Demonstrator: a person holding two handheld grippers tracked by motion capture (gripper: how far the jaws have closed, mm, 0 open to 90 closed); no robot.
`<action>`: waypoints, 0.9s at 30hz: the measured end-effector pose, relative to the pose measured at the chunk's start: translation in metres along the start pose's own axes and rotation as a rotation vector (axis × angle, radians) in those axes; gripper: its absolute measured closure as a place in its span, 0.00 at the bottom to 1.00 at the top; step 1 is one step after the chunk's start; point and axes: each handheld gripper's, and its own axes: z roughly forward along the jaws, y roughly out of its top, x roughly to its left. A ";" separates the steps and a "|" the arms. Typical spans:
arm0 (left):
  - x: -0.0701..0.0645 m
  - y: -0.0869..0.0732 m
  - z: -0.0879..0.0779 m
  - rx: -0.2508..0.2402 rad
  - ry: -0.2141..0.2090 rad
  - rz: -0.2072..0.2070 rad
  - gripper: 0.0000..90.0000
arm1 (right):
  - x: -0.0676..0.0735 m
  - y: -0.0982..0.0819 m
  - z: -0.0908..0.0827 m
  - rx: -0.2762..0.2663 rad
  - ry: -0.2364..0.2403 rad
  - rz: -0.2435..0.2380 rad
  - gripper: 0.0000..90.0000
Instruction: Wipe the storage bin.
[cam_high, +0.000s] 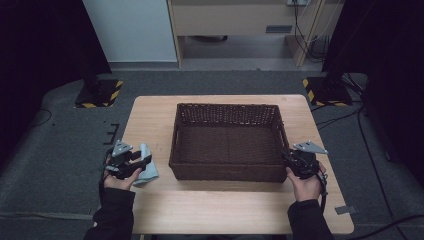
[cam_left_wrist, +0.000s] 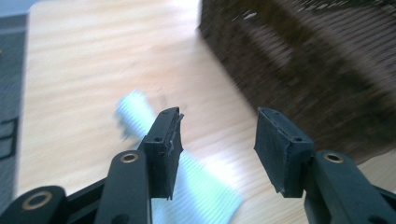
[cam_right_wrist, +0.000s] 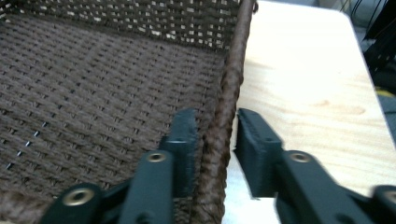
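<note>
A dark brown wicker basket (cam_high: 227, 106) stands in the middle of the wooden table (cam_high: 225, 205). A light blue cloth (cam_high: 148, 172) lies flat on the table to the left of it. My left gripper (cam_high: 145, 161) hovers over that cloth, open, with nothing between its jaws. In the left gripper view the cloth (cam_left_wrist: 205, 186) runs under my left gripper (cam_left_wrist: 218, 126), and the basket (cam_left_wrist: 317, 70) is blurred behind. My right gripper (cam_high: 286, 156) sits astride the basket's near right rim (cam_right_wrist: 231, 79). In its own view my right gripper (cam_right_wrist: 215, 121) has one jaw inside the basket and one outside, with a thin gap at the outer pad.
The basket is empty inside. Bare tabletop runs along its front and to its right (cam_right_wrist: 308, 84). Stands with yellow-black striped feet (cam_high: 100, 92) rest on the grey floor beyond the table, and cables trail at the right.
</note>
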 end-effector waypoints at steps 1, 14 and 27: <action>0.004 -0.005 0.001 0.013 0.014 -0.002 0.55 | 0.000 0.000 -0.001 -0.007 0.001 -0.006 0.71; 0.017 -0.030 0.029 0.164 0.031 -0.001 0.61 | 0.003 0.001 0.003 -0.016 0.016 -0.017 0.61; 0.018 -0.021 0.026 0.124 0.006 -0.024 0.91 | -0.015 0.011 -0.001 -0.058 0.028 0.022 0.65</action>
